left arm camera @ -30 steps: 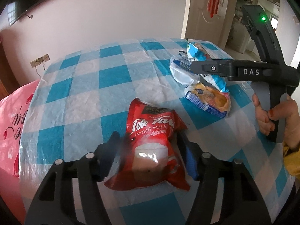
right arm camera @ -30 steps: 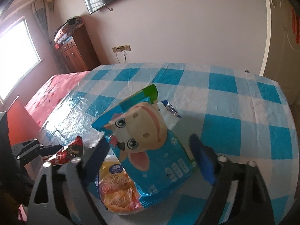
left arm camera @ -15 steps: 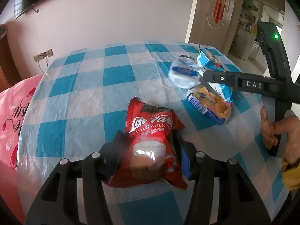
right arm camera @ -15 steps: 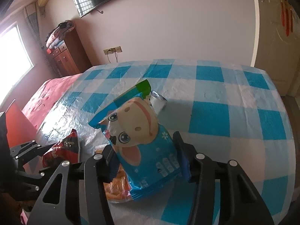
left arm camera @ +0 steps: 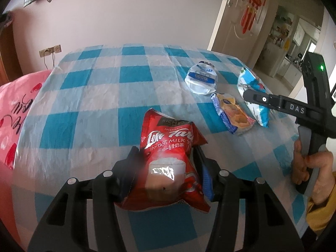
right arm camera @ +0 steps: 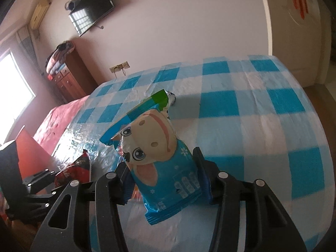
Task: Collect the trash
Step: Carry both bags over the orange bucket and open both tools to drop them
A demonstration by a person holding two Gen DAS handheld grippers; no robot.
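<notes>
Crinkly foil could slip: left gripper [left arm camera: 166, 163] pinches the red bag [left arm camera: 168, 163], right gripper [right arm camera: 161, 178] the blue bag [right arm camera: 163, 168], both mid-frame, by soft, yielding middles.

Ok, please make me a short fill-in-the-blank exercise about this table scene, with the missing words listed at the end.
1. The left gripper is shut on the ____ milk tea packet.
2. The right gripper is shut on the blue packet that shows a cartoon ____.
3. The tablecloth has a pattern of blue and white ____.
4. The crushed clear bottle lies on the cloth beside the ____ gripper.

Missing words: red; cow; checks; right
</notes>
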